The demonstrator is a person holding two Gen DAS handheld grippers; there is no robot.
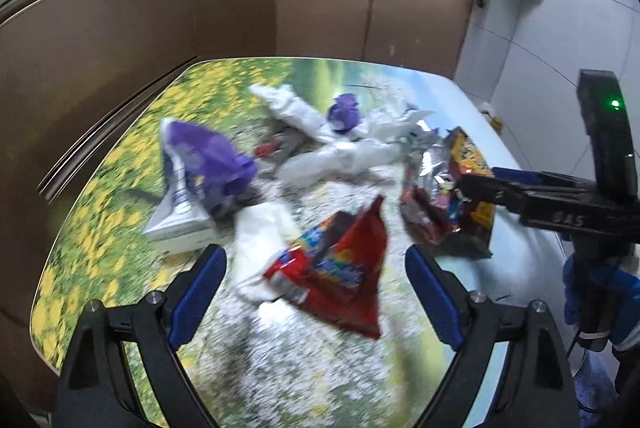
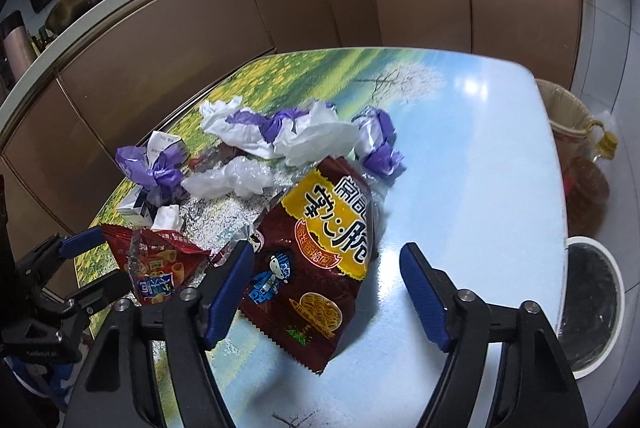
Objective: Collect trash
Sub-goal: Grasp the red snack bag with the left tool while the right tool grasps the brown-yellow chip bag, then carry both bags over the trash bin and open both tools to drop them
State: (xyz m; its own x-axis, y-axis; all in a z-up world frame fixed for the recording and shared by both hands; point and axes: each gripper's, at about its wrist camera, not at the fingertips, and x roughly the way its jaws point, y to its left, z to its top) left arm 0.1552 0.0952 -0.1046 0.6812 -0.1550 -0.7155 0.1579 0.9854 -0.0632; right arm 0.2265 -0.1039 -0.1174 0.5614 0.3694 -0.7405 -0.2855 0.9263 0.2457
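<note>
On the left of the printed table (image 2: 472, 132), a white carton (image 1: 176, 224) lies under purple plastic (image 1: 208, 156), with crumpled white tissues (image 2: 312, 136) just behind. Next comes a red snack bag (image 1: 340, 268), lying between the wide-spread fingers of the left gripper (image 1: 316, 292); no pad touches it. Further right, the brown noodle packet (image 2: 320, 248) lies flat near the table's front edge. The right gripper (image 2: 326, 292) is partly open over it, one blue pad at the packet's left edge, the other on bare table; nothing is gripped. A white bin (image 2: 596, 308) stands on the floor off the table's right side.

Judgement: pick-up stage, no item yet collected. The next move calls for each gripper to sink over its bag, pinch a raised fold, then carry it to the bin.
</note>
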